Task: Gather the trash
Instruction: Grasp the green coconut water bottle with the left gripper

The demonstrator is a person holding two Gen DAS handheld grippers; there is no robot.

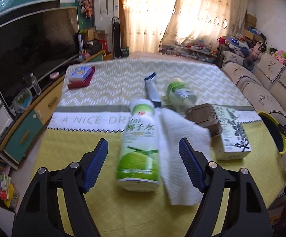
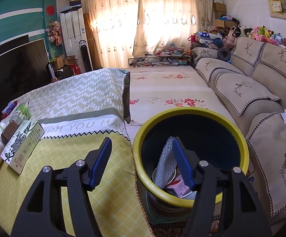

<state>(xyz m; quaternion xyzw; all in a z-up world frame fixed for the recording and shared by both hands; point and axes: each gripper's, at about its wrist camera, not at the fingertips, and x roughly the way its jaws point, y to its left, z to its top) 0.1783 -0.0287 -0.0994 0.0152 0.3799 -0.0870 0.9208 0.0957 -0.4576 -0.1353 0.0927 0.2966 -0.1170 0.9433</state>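
Bottle (image 1: pixel 139 148): lying on the table (image 1: pixel 67 158) between the spread jaws of the left gripper (image 1: pixel 143 165), untouched; likely light, stiff, slick plastic, best taken across its middle. Paper towel (image 1: pixel 180 158): beside it, soft, flimsy. Right gripper (image 2: pixel 142 164): spread, holding nothing, over the bin (image 2: pixel 239 138).

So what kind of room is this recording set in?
Most likely a home living room: a large television on a low cabinet, a sofa lined with plush toys, and curtains drawn over a window.
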